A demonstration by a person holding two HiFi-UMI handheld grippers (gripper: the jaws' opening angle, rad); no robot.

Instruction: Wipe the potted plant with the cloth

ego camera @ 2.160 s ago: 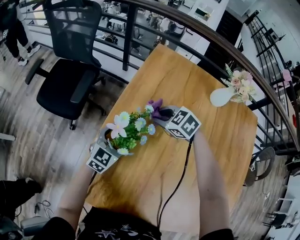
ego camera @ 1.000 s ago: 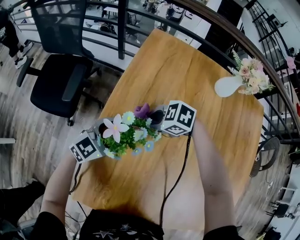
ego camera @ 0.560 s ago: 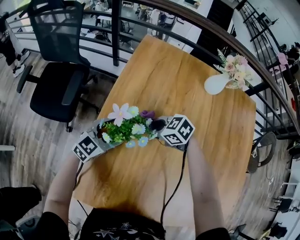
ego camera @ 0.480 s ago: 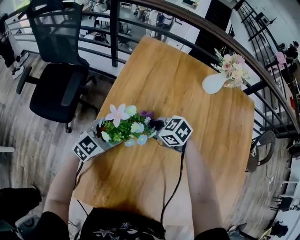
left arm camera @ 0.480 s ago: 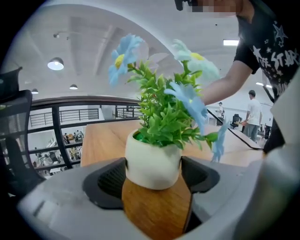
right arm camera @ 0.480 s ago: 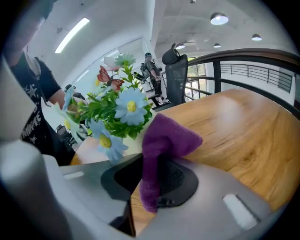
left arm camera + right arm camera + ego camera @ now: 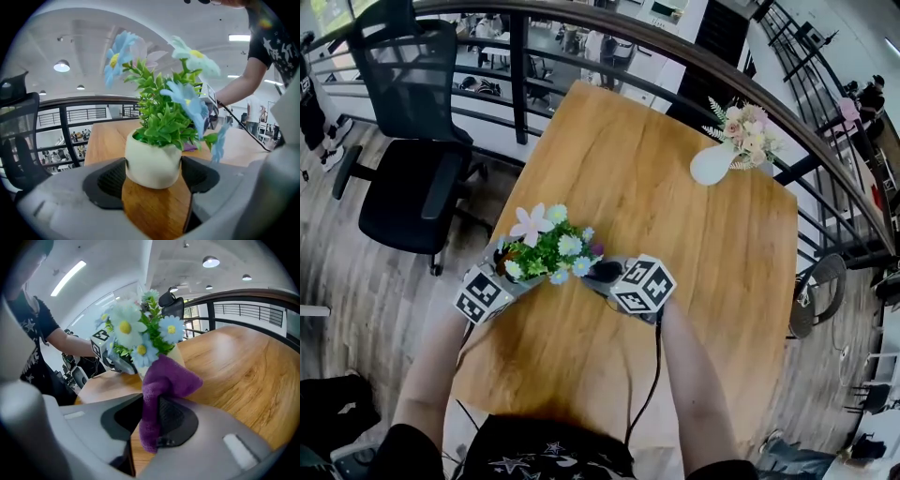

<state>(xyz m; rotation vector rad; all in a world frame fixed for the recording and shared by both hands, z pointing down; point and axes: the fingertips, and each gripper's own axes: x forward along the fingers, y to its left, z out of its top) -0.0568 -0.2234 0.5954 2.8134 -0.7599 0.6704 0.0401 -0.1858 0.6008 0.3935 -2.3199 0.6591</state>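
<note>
We see two grippers working on one potted plant (image 7: pixel 546 251). It sits over the near left part of the single wooden table (image 7: pixel 703 272), close to its left edge and between the two tools. The left gripper (image 7: pixel 510 265) grasps the plant's white pot (image 7: pixel 152 164). In the left gripper view the two dark pads (image 7: pixel 105 180) lie against the pot's sides, one on each, and the jaws have just been closing in on it. The pot looks a little tilted; we cannot tell whether its base rests on the wood.

The right gripper (image 7: pixel 602 272) meets the plant from the other side, its jaws clenched on one purple cloth (image 7: pixel 165 380). The cloth runs as a strip down between the two pads and bunches above them, right under the lowest blooms. We cannot tell whether it touches them.

On the plant we count one large pale pink flower (image 7: pixel 528 223) and several smaller blue and white ones. In the right gripper view at least three daisies (image 7: pixel 171 329) with yellow centres face us.

Elsewhere we count one white vase (image 7: pixel 711 165) of pink flowers at the table's far right corner, well apart from the plant. One black office chair (image 7: pixel 405 178) stands left of the table, and one black cable (image 7: pixel 652 375) trails back from the right gripper.
</note>
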